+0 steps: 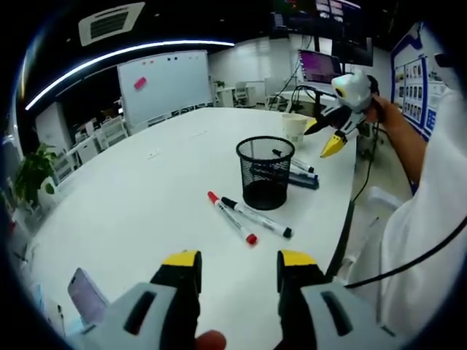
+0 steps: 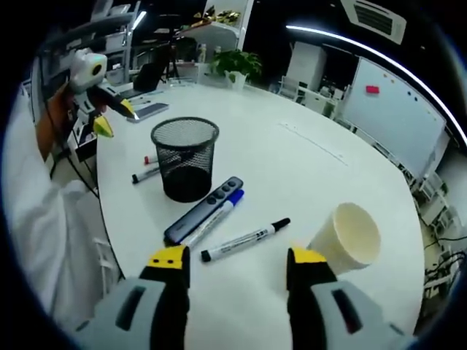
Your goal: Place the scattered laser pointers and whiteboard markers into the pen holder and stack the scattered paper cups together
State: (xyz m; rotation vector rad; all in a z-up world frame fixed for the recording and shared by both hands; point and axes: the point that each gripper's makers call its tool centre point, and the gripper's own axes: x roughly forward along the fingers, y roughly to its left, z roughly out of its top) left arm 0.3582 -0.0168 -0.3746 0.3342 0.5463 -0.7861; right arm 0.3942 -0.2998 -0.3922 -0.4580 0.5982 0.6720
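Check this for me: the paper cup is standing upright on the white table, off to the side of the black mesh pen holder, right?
Not quite. In the right gripper view the paper cup lies on its side, its open mouth showing, not upright. The rest holds: it rests on the white table, off to the side of the black mesh pen holder.

Open bench (image 2: 292, 168) seen beyond mesh pen holder (image 2: 184, 168); near edge crowded by markers (image 2: 244, 240), laser pointer (image 2: 202, 210), paper cup (image 2: 347, 237).

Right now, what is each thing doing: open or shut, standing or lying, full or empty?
Black mesh pen holder: upright, nothing visible inside.
White paper cup: lying on its side, empty.
Red-capped marker: lying flat, capped.
Black-capped marker: lying flat, capped.
Dark laser pointer: lying flat.
Left gripper: open.
Right gripper: open.
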